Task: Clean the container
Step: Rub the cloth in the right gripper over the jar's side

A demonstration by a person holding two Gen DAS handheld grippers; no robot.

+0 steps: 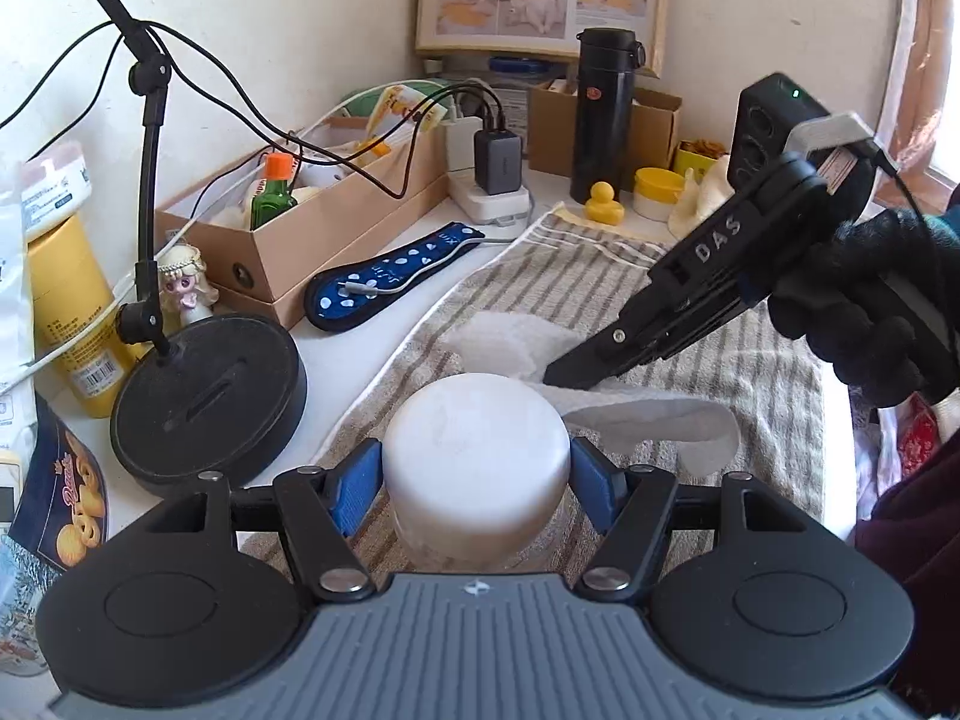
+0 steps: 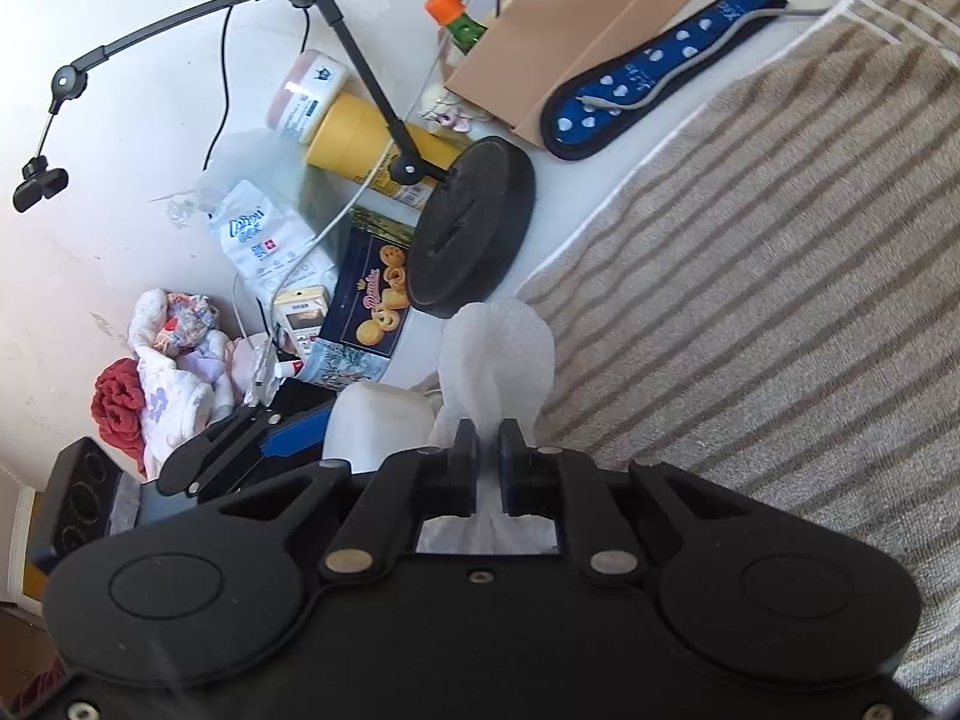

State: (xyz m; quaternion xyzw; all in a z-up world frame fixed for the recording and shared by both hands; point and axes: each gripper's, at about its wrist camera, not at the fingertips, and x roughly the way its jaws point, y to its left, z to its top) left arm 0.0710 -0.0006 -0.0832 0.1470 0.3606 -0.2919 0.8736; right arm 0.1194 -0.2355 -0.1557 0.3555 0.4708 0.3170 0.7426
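A white-lidded container point(image 1: 474, 450) stands on the striped towel point(image 1: 750, 372), close under the left wrist camera. My left gripper point(image 1: 474, 480) is shut on it, one blue pad pressing each side. The right gripper point(image 1: 555, 373), held by a gloved hand point(image 1: 870, 324), reaches in from the right just behind the container and is shut on a white wipe point(image 1: 654, 426) that trails over the towel. In the right wrist view the right gripper point(image 2: 489, 441) pinches the wipe point(image 2: 498, 348), which sticks up past its tips. The container point(image 2: 378, 420) and the left gripper point(image 2: 240, 444) show at lower left.
A black round stand base point(image 1: 207, 399) sits left of the towel, with a blue dotted case point(image 1: 384, 276) and a cardboard box point(image 1: 300, 228) behind it. At the back are a black flask point(image 1: 603, 114), a yellow duck point(image 1: 603, 204) and a power strip point(image 1: 492, 198). A cookie tin point(image 2: 375, 306) lies at left.
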